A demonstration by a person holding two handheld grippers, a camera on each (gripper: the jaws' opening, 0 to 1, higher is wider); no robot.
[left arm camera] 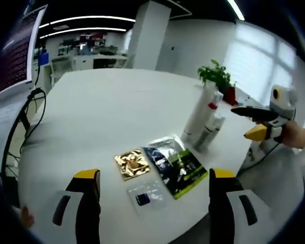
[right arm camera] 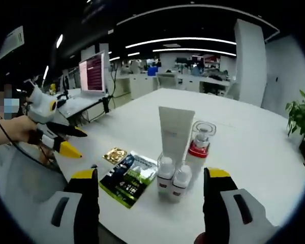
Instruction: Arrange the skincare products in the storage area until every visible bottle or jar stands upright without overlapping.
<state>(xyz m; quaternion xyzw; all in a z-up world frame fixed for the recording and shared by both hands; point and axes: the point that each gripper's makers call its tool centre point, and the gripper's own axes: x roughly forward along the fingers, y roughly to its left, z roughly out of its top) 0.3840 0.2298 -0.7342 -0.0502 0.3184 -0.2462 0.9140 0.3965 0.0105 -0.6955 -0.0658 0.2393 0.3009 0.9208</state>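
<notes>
The skincare products stand ahead of the right gripper [right arm camera: 149, 183], between its spread, empty yellow-tipped jaws: two small white-capped bottles [right arm camera: 165, 174] side by side nearest the tips, a tall white squeeze tube [right arm camera: 175, 132] upright just behind them, and a clear-capped bottle with a red collar [right arm camera: 199, 147] beside the tube. Left of that cluster a dark green-edged sachet [right arm camera: 128, 178] and a small gold foil packet [right arm camera: 114, 154] lie flat on the white round table [right arm camera: 254, 147]. The left gripper [left arm camera: 156, 178] hangs open too, holding nothing, with a small clear packet with a dark square [left arm camera: 144, 197] between its tips.
</notes>
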